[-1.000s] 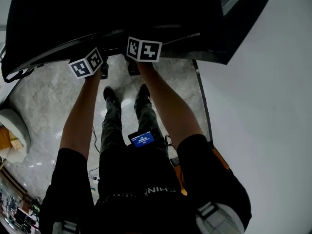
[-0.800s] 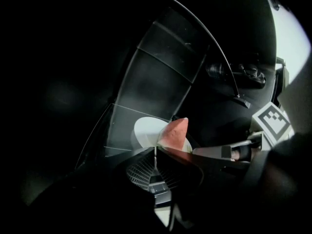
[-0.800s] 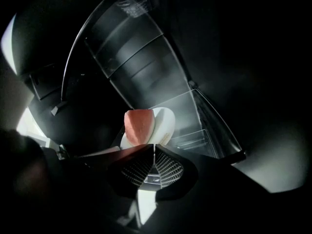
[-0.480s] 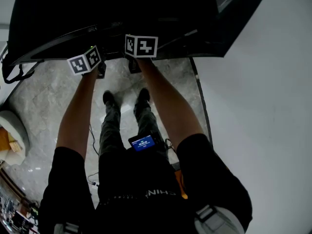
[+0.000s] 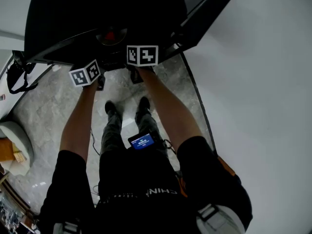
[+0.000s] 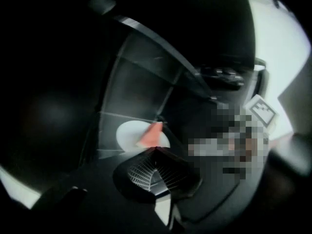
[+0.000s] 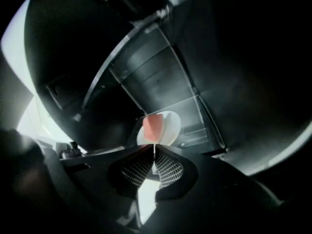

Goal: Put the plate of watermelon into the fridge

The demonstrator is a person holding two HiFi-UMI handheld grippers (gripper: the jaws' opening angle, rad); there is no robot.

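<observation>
The round white plate (image 7: 171, 126) with its red wedge of watermelon (image 7: 152, 126) sits on the clear glass shelf (image 7: 197, 112) inside the dark fridge (image 5: 97, 13). It lies at the centre of the right gripper view, just beyond the jaw tips and, as far as I can tell, apart from them. My left gripper (image 6: 156, 151) and right gripper (image 7: 155, 155) are both pinched together on nothing. Placing looks done to me. Next I'd back both out clear of the shelf, then close the fridge.

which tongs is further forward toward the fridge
The right tongs: its marker cube overlaps the fridge's dark edge, while the left tongs' cube sits lower, over the floor.
</observation>
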